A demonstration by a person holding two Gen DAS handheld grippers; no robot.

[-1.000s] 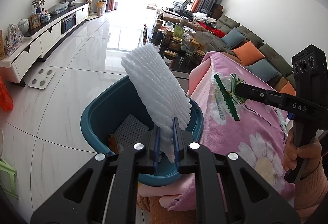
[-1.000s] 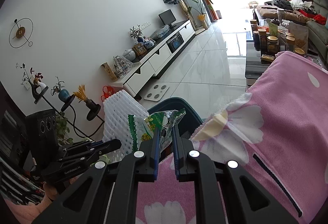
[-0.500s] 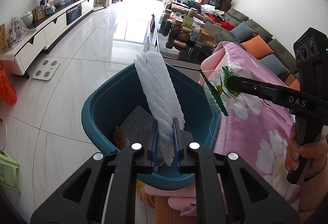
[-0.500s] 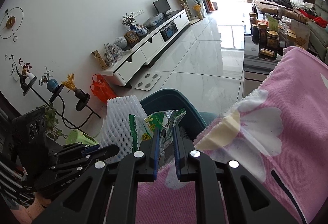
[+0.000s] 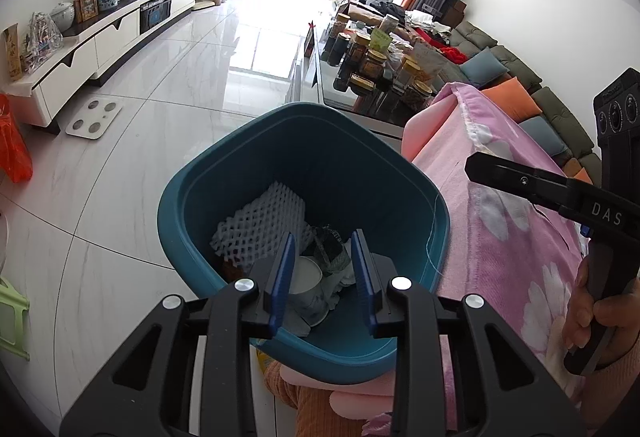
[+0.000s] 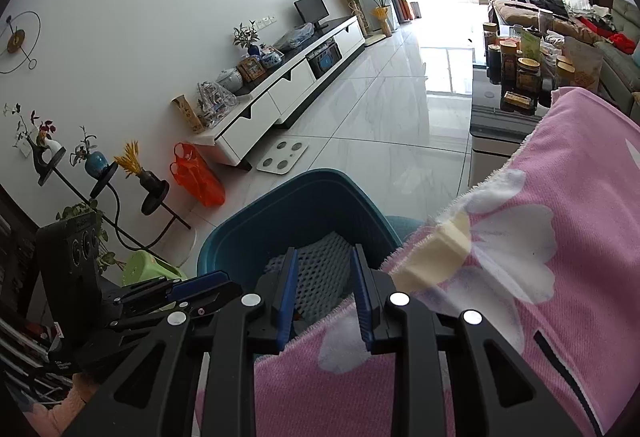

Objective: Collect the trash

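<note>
At the far left of the left wrist view a white TV cabinet runs along the wall, with a white bathroom scale on the tiled floor before it. Further right stands the teal bin, its mouth open toward the camera. Inside lies the white foam net sleeve, its long axis slanting from lower left to upper right, the upper end resting toward the bin's far wall. Just right of it sit a crumpled green-and-clear wrapper and a white cup on its side, its mouth facing up and left.

The left gripper hangs over the bin's near rim; its blue fingers are opening, a narrow gap with nothing clamped between them. To the right, a pink flowered blanket covers the bench, and the right gripper's black arm crosses above it, held by a hand.

The right wrist view adds what the other lacks: the orange bag and plant stands at its left, and the left gripper seen from the side. The right gripper is also opening, empty, above the blanket edge. Here only a grey-looking patch of the foam sleeve shows inside the bin; the wrapper and cup are hidden.
</note>
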